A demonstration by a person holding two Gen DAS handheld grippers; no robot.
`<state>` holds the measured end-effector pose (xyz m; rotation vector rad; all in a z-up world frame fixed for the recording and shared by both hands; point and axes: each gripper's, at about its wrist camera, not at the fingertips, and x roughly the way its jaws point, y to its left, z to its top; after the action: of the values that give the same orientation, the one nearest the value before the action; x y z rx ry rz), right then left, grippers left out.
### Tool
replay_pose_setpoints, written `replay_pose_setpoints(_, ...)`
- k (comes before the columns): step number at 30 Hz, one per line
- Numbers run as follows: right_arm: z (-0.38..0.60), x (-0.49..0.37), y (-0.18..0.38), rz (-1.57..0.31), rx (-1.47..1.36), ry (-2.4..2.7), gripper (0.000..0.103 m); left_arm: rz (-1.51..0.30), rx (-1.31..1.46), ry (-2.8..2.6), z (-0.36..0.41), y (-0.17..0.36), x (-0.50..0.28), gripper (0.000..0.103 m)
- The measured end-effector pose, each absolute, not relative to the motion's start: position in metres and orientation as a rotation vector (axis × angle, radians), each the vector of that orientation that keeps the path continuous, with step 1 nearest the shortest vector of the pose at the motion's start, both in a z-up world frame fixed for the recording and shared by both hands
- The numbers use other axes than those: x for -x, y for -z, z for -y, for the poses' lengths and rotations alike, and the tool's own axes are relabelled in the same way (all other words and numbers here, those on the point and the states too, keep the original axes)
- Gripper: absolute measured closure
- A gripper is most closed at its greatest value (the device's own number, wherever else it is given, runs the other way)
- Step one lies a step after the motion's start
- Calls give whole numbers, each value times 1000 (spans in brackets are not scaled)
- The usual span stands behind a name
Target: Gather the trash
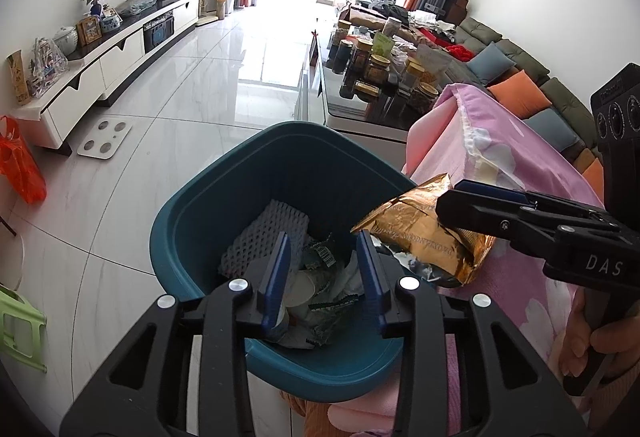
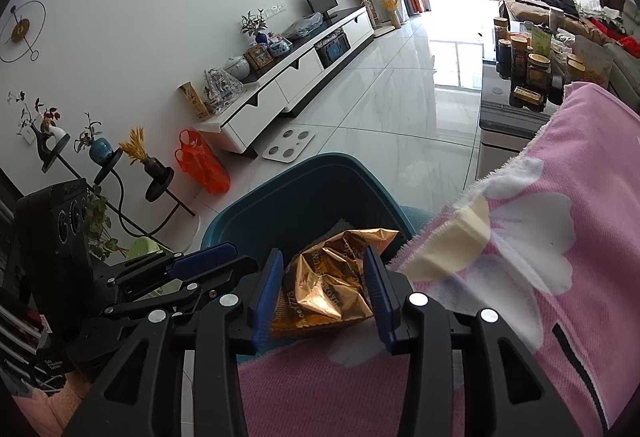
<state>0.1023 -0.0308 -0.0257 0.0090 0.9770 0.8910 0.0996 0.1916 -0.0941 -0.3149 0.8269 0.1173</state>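
Right hand-held gripper (image 2: pixel 324 291) clamps gold wrapper (image 2: pixel 340 277); left hand-held gripper (image 1: pixel 324 269) apart; left view alone shows bin (image 1: pixel 192 237) contents.

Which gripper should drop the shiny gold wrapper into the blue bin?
The right gripper. It already holds the gold wrapper at the bin's rim, so it likely only needs to move over and let go. The left gripper is open and holds nothing.
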Motion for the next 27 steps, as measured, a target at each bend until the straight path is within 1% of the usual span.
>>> replay_pose_setpoints(1,31,-103,26,-977,-12,-889,59,-825,315,-121,-192,94,-99,65)
replay_pose_setpoints(2,32,-104,26,-975,-14,-885,55,-823,316,-123,-192,94,-98,64)
replay_pose_setpoints(6,35,-106,26,-972,-25,-887,54,-815,323,-131,-195,92,-92,61)
replay_pose_setpoints(12,45,-105,26,-964,-47,-888,54,-780,320,-119,-193,83,-81,51)
replay_pose_setpoints(13,48,-103,24,-958,-52,-889,54,-770,318,-117,-192,81,-79,48)
replay_pose_setpoints(14,51,-101,22,-953,-57,-891,52,-760,315,-117,-190,78,-77,42)
replay_pose_setpoints(15,54,-100,21,-945,-65,-892,47,-749,311,-116,-189,76,-74,39)
replay_pose_setpoints(18,69,-91,15,-911,-82,-882,38,-712,297,-106,-184,68,-63,25)
replay_pose_setpoints(20,83,-85,10,-885,-91,-865,33,-680,284,-94,-176,62,-53,9)
replay_pose_setpoints(22,98,-77,5,-846,-94,-839,25,-645,261,-78,-166,56,-45,6)
replay_pose_setpoints(24,115,-68,-1,-803,-96,-803,15,-615,241,-66,-155,50,-38,6)
replay_pose_setpoints(27,145,-56,-7,-748,-112,-743,9,-561,214,-50,-136,40,-28,6)
